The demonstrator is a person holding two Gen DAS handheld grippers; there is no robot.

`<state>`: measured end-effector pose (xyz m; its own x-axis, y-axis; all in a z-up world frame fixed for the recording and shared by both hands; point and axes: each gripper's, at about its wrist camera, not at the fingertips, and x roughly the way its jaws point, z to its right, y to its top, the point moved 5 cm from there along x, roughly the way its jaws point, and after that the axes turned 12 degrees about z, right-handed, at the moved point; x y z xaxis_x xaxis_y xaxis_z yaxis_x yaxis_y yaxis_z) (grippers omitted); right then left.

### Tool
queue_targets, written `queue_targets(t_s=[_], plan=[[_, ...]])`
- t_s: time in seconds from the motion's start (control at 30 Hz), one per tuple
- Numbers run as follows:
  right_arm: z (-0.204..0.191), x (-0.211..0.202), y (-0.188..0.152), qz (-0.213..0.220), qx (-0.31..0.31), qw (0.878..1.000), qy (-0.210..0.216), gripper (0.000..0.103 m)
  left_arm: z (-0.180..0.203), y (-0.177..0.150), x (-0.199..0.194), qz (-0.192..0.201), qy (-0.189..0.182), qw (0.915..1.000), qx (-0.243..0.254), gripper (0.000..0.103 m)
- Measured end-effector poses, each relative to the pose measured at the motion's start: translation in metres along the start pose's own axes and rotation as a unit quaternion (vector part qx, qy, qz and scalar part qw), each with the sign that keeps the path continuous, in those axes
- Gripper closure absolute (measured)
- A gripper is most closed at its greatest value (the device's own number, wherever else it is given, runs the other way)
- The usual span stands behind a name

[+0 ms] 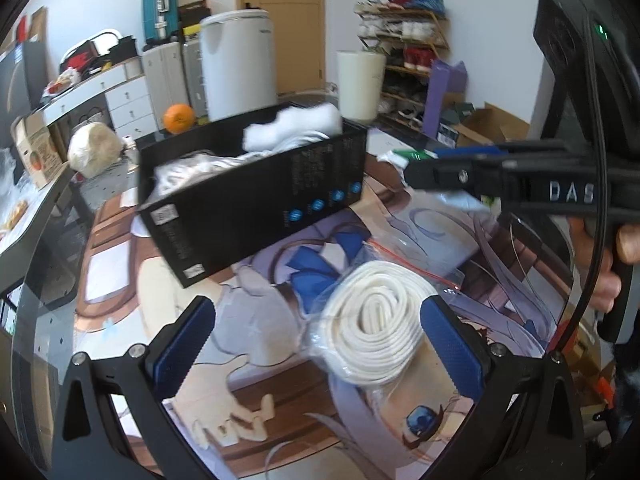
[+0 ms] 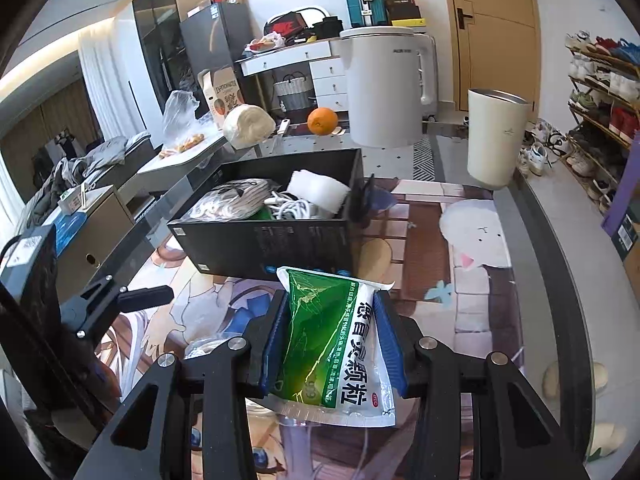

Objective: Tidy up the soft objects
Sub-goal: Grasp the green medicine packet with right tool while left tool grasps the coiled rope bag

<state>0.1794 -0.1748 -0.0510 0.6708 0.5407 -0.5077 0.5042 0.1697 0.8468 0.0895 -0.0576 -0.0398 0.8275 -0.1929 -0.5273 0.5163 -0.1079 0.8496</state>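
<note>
Between my right gripper's (image 2: 332, 344) pads sits the green sachet (image 2: 332, 340), pinched across its width and held above the mat (image 2: 460, 280), just short of the black box (image 2: 280, 236). That box already holds bagged cord, white cable and foam, so I should carry the sachet over the near wall and let go only once it is above a gap, not on the rim. My left gripper (image 1: 316, 340) is spread wide around the bagged rope coil (image 1: 372, 328), whose bag looks, through the blur, to touch the right pad (image 1: 452, 344). Closing should catch the coil itself, not loose plastic.
</note>
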Motion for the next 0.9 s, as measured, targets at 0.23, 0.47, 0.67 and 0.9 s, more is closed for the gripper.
queue_targets(t_s=[0.23,0.47,0.67,0.9], plan=[[0.006,-0.001,0.001,-0.002,0.007,1.0,-0.003,0.06,0.015,-0.003,0.011,-0.026,-0.029,0.9992,0.013,0.0],[0.006,-0.001,0.001,-0.003,0.007,1.0,-0.002,0.06,0.031,-0.007,0.021,-0.053,-0.044,0.9967,0.042,0.0],[0.006,0.0,0.0,-0.004,0.01,1.0,-0.001,0.06,0.038,-0.01,0.029,-0.079,-0.056,0.9941,0.049,0.0],[0.005,0.002,-0.001,-0.006,0.01,1.0,0.004,0.06,0.036,-0.01,0.028,-0.079,-0.064,0.9941,0.04,0.005]])
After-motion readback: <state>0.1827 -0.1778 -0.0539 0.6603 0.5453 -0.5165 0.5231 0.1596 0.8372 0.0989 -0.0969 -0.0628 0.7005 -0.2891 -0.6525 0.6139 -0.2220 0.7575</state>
